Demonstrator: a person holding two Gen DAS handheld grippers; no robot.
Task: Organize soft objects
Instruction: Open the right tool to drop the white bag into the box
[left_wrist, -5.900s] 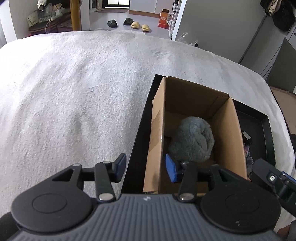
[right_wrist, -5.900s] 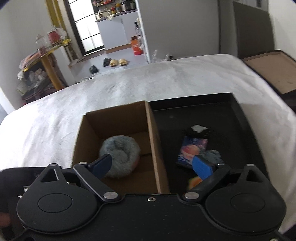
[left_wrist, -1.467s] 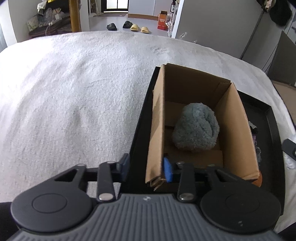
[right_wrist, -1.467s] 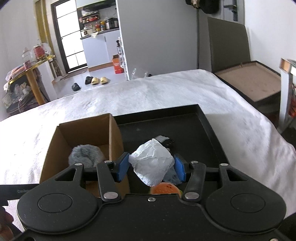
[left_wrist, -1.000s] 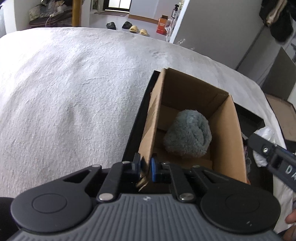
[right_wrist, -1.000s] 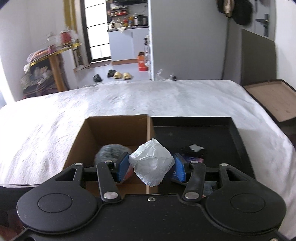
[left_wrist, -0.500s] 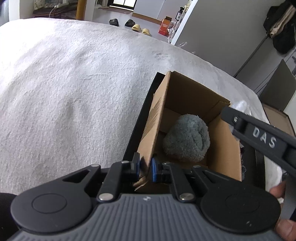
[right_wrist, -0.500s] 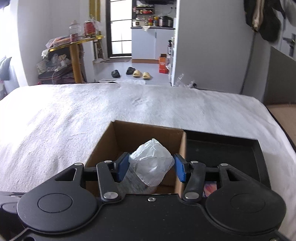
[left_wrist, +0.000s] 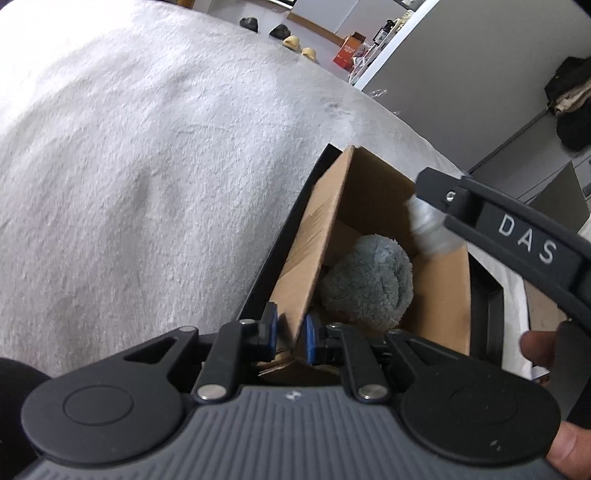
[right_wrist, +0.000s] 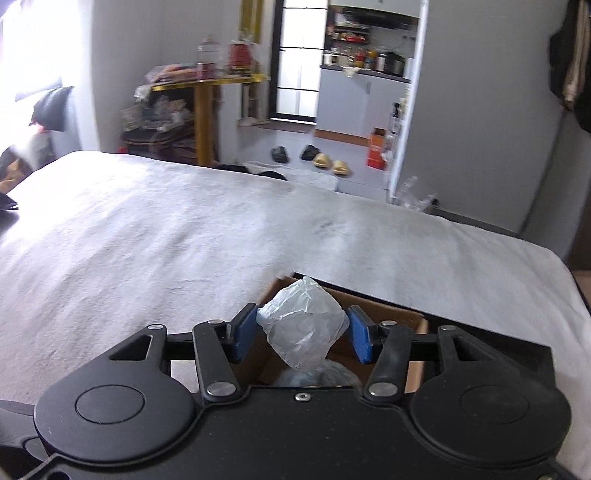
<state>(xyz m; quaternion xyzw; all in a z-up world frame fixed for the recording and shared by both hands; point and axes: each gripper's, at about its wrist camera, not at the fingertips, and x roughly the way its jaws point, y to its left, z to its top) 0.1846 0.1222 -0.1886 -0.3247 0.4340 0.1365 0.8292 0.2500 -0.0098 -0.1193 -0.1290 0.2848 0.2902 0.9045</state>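
Note:
An open cardboard box stands in a black tray on the bed. A grey fluffy ball lies inside it. My left gripper is shut on the box's near left wall. My right gripper is shut on a crumpled white plastic wad and holds it above the box. In the left wrist view the right gripper's finger reaches over the box with the wad partly hidden behind it.
A white fuzzy blanket covers the bed around the tray. The tray's right part lies beside the box. Slippers and a gold-legged table stand on the floor beyond the bed.
My right gripper has carried the white wad leftward from the tray to above the box. My left gripper has closed on the box's left wall and keeps holding it.

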